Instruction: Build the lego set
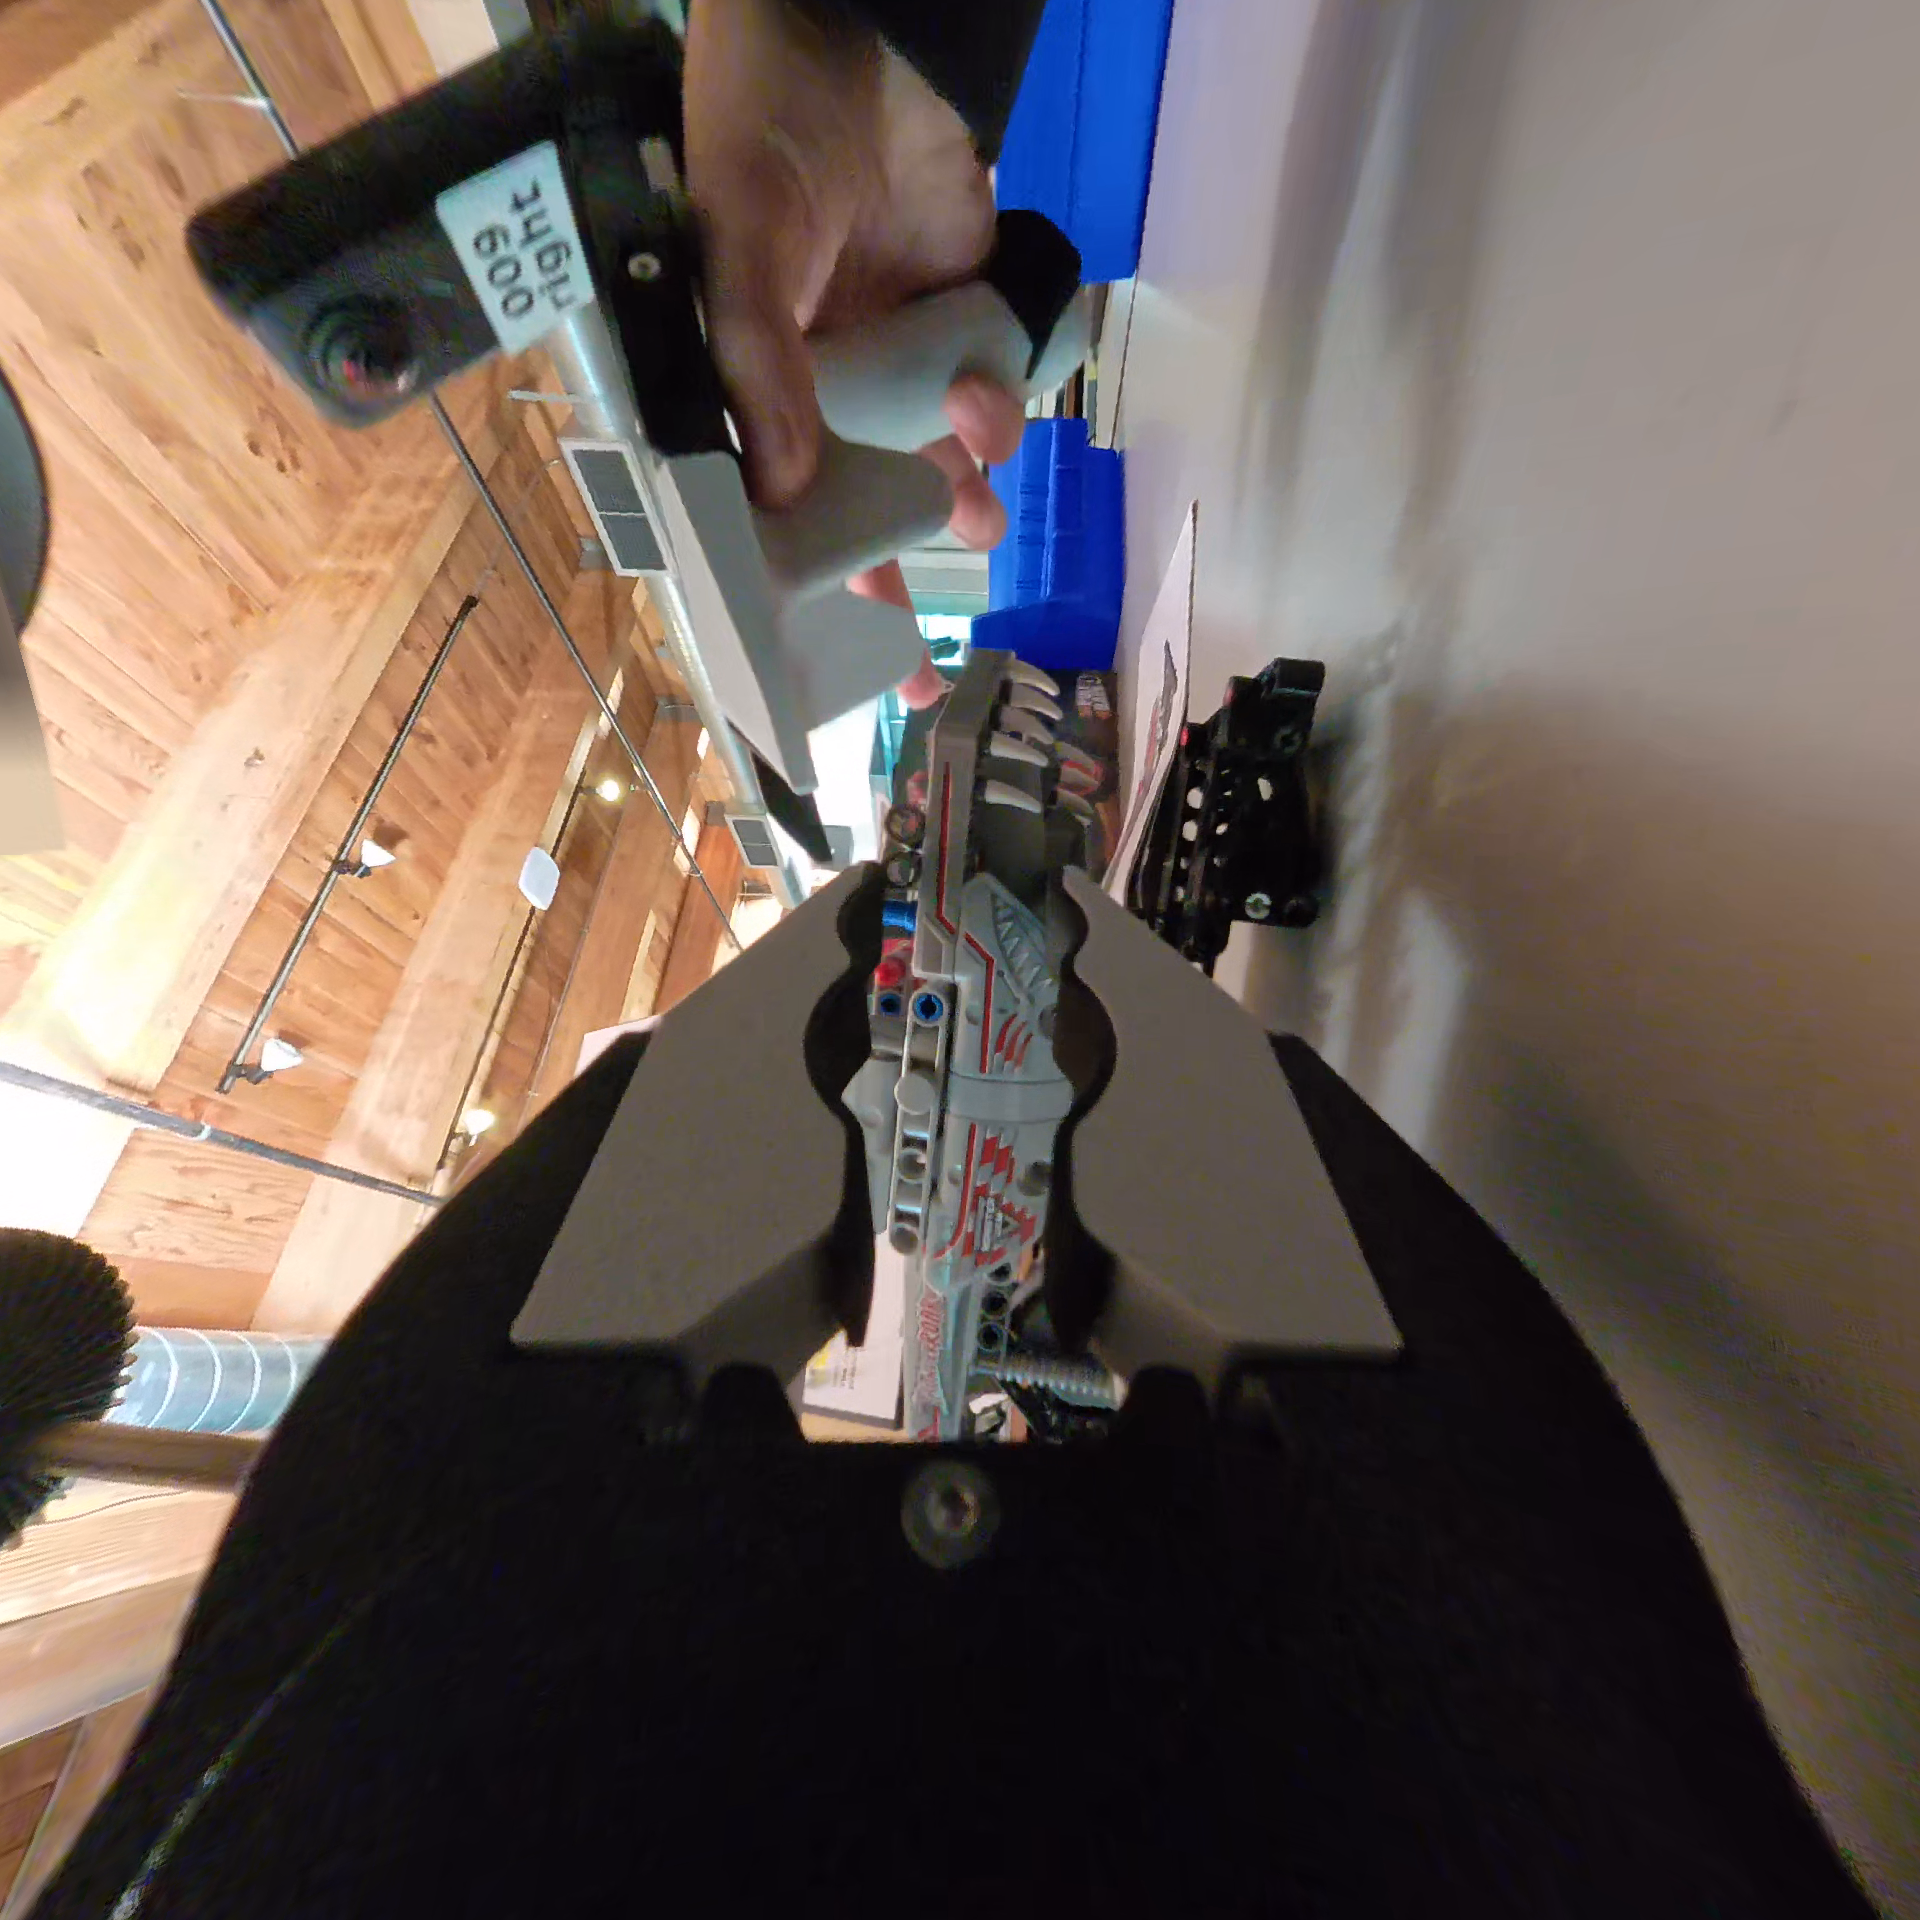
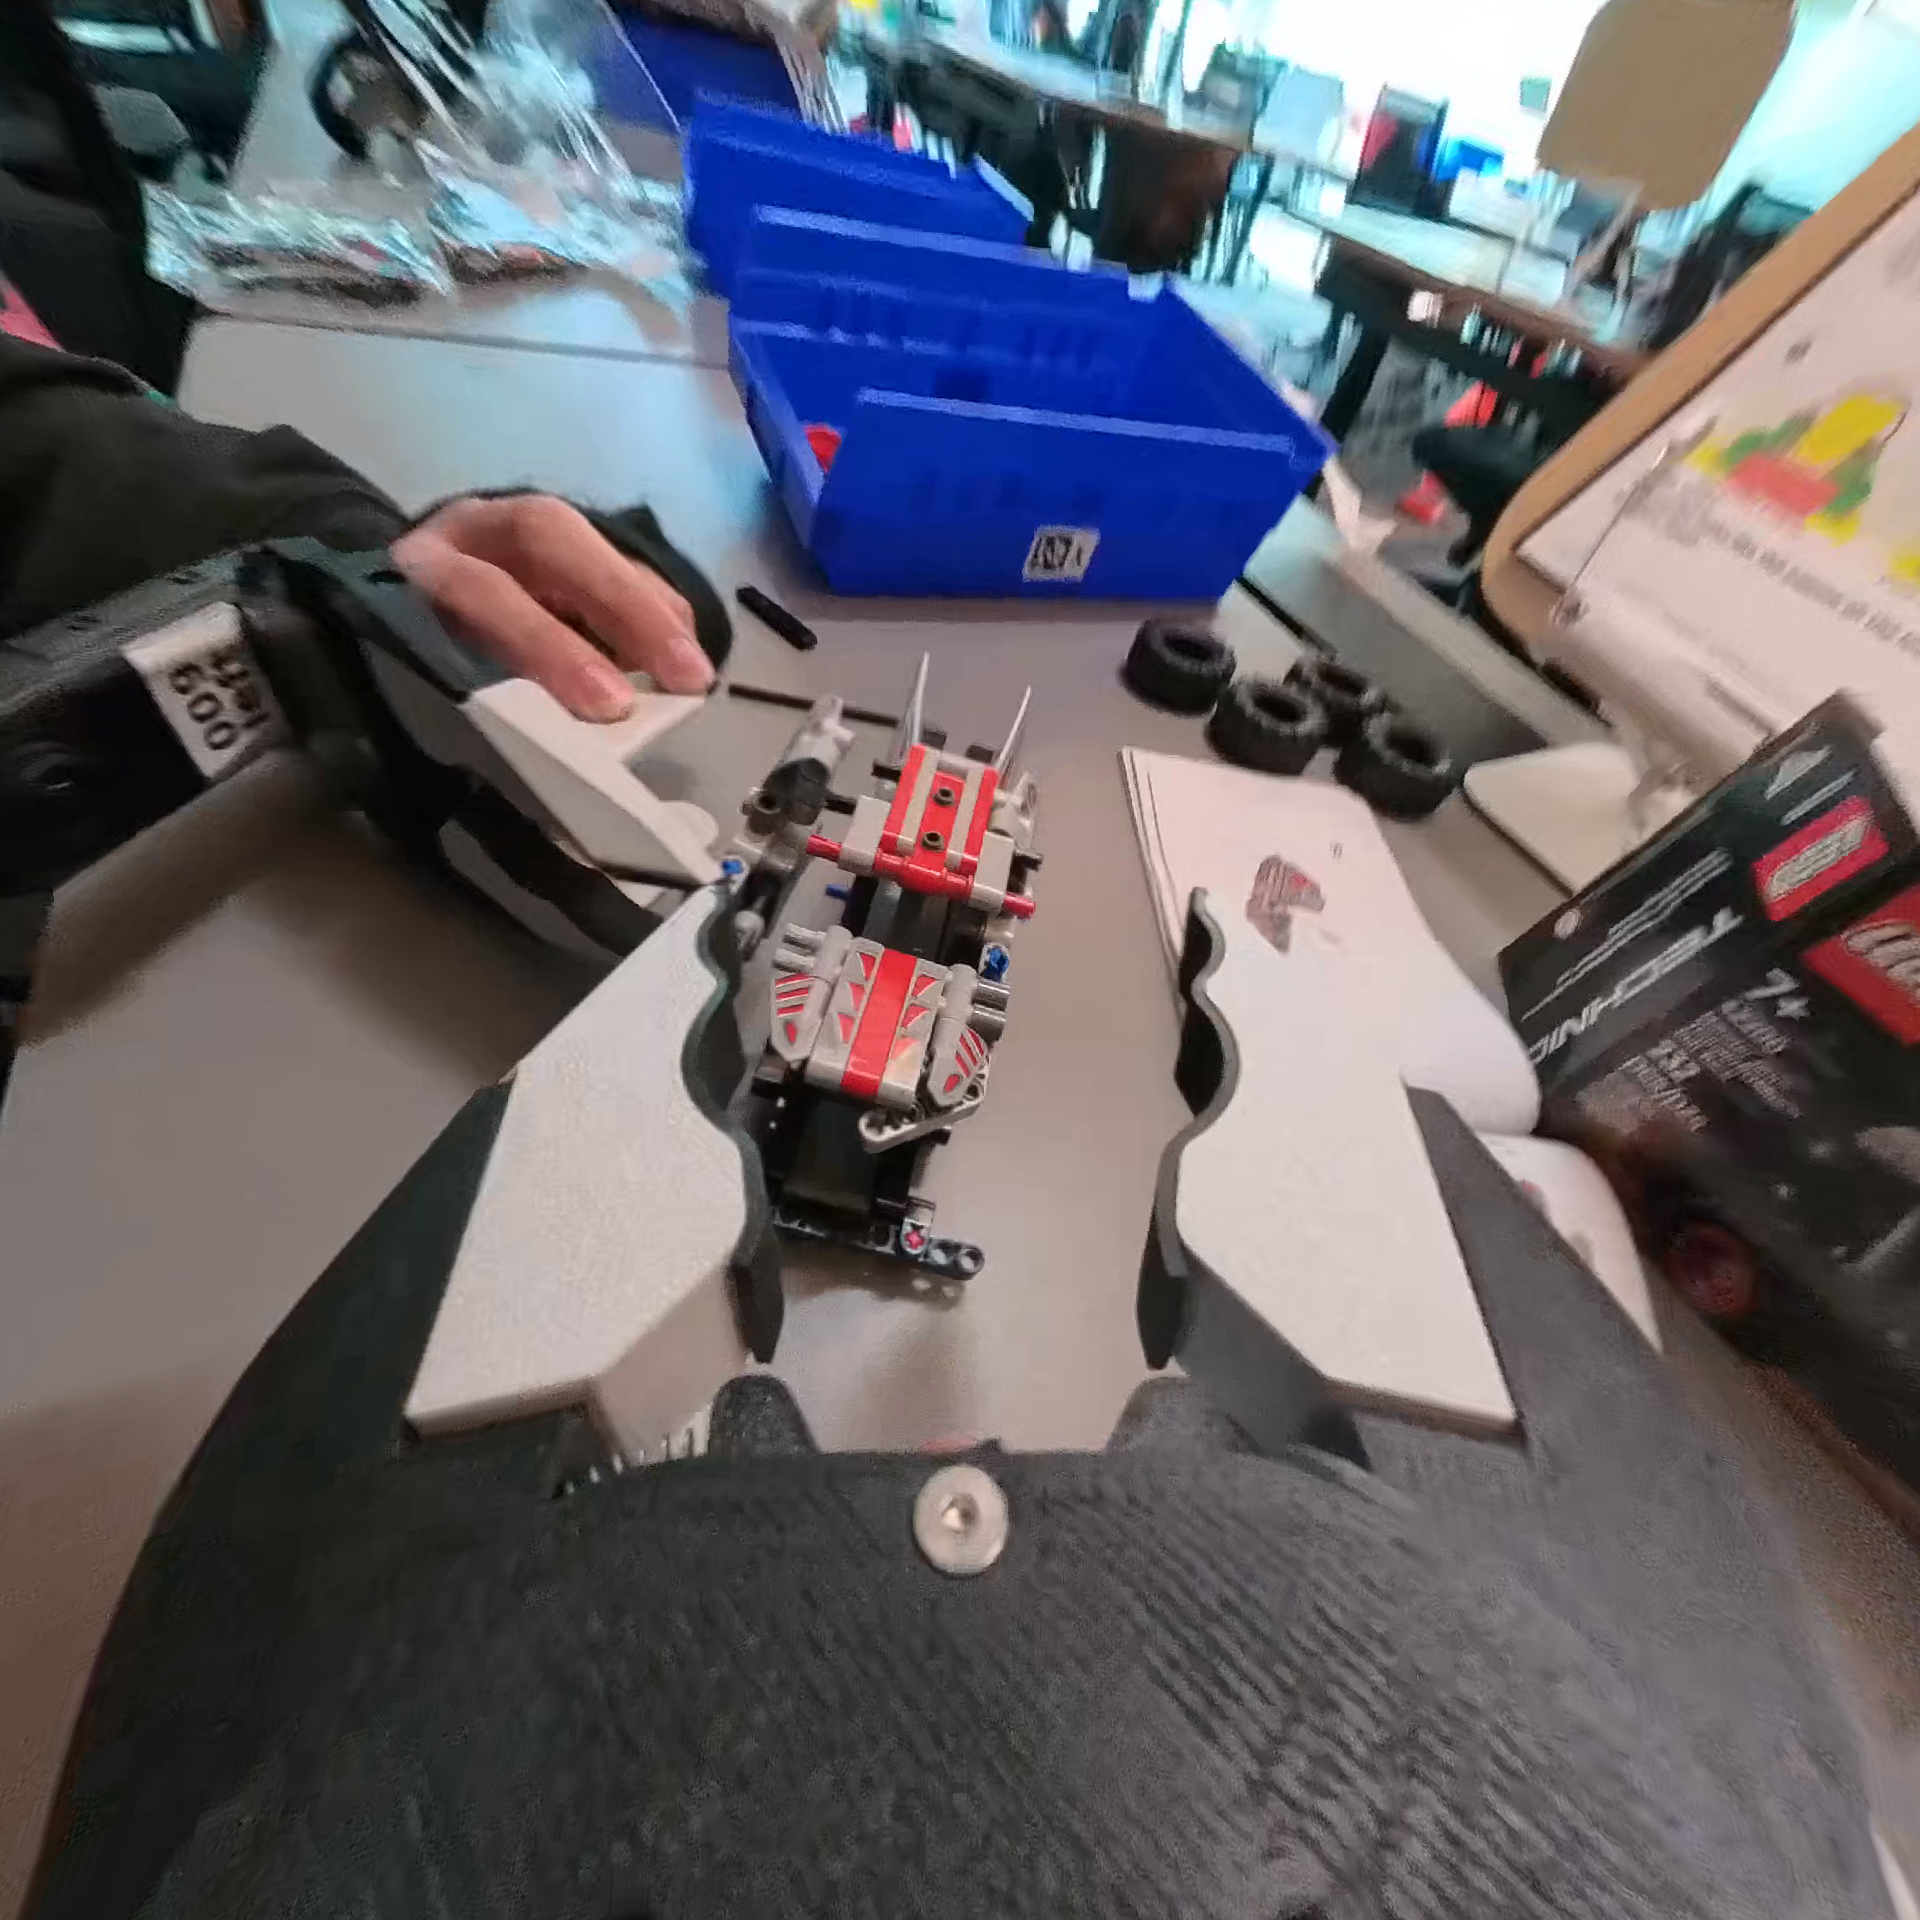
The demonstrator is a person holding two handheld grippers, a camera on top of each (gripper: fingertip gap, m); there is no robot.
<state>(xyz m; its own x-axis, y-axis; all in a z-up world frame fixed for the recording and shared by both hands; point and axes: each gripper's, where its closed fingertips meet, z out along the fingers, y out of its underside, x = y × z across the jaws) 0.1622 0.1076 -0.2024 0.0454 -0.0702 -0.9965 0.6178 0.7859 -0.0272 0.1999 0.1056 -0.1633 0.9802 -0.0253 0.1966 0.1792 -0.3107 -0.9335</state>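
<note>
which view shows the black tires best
The right wrist view: the black tires lie in a loose cluster on the table beside the open booklet, unobstructed. The left wrist view shows none of them; it is filled by the lego model in the left gripper.

One part-built lego vehicle (image 2: 894, 977), four loose black tyres (image 2: 1268, 717), one instruction booklet (image 2: 1340, 914), one dark set box (image 2: 1725, 987), and at least two blue bins (image 2: 1029, 488).

Ahead of my right gripper (image 2: 961, 1049) the lego model (image 2: 894, 966) fills the gap. Left gripper (image 2: 665, 821) blocks ten o'clock, booklet (image 2: 1299, 894) two, tyres (image 2: 1278, 707) one, blue bins (image 2: 1018, 457) twelve. Bare table (image 2: 208, 1039) lies at nine.
</note>
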